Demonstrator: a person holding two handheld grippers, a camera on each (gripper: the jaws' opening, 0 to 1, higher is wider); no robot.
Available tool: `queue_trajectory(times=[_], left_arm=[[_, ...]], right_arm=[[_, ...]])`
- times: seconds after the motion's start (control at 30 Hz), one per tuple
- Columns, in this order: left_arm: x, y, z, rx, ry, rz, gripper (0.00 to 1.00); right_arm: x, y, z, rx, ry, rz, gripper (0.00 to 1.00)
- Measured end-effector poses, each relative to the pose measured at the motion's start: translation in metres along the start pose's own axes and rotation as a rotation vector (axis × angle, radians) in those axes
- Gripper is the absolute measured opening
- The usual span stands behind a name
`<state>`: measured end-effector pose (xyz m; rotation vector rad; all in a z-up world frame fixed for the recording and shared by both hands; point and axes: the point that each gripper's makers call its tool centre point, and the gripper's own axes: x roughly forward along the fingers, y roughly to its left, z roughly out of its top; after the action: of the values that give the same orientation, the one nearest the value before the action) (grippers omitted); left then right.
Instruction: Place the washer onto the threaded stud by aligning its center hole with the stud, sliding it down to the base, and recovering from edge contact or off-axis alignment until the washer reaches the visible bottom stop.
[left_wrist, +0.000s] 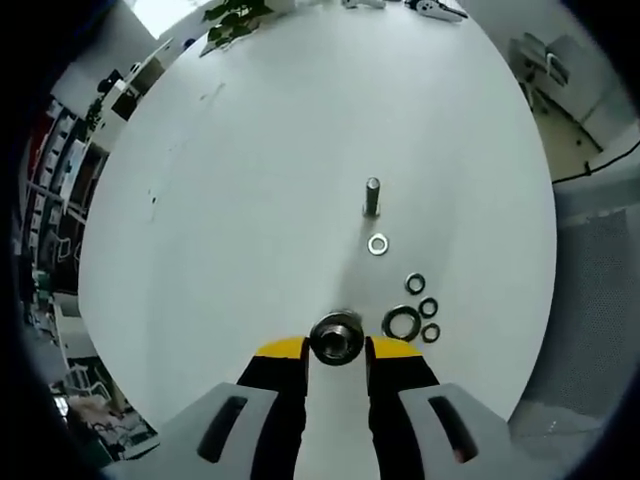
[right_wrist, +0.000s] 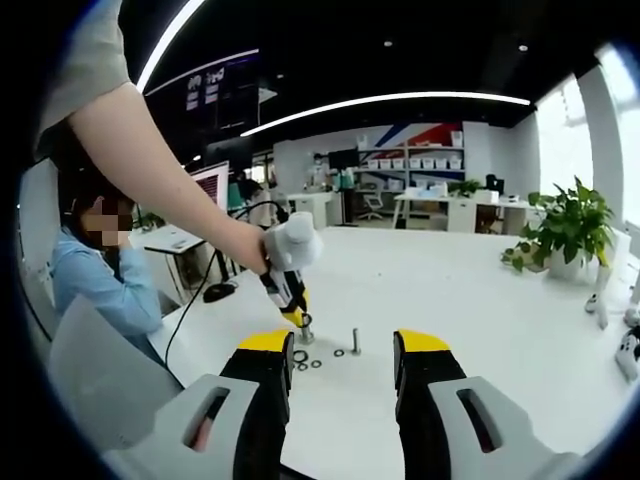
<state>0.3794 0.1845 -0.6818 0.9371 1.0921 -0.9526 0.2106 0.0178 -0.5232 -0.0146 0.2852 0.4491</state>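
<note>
Washer (left_wrist: 336, 337), thick shiny metal ring, between left tongs (left_wrist: 337, 352).

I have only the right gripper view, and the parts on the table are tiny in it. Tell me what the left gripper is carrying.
Observer: In the left gripper view, the left gripper is shut on a thick metal washer, with its hole facing the camera.
Operator: Now report the stud.
Observer: The stud stands upright with no washer visibly on it. A small washer lies flat on the table just on the camera's side of its base.
Operator: Count the spares.
Observer: Four loose washers lie grouped off to one side of the stud. The largest is the one nearest the gripper.
</note>
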Motion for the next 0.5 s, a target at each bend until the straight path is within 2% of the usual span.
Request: queue_trajectory(times=[0.3,0.5], left_arm=[[-0.0045,-0.0029,0.0043,-0.039,-0.036,-0.001,0.2],[0.0032,-0.0046,0.0008,-0.05,-0.025,-0.005,0.2]], right_arm=[[0.0004,0.0007,0.0002,0.003,-0.001,0.005,0.43],[0.0004,0.0019,0.0001,-0.008,0.001,0.008,0.43]])
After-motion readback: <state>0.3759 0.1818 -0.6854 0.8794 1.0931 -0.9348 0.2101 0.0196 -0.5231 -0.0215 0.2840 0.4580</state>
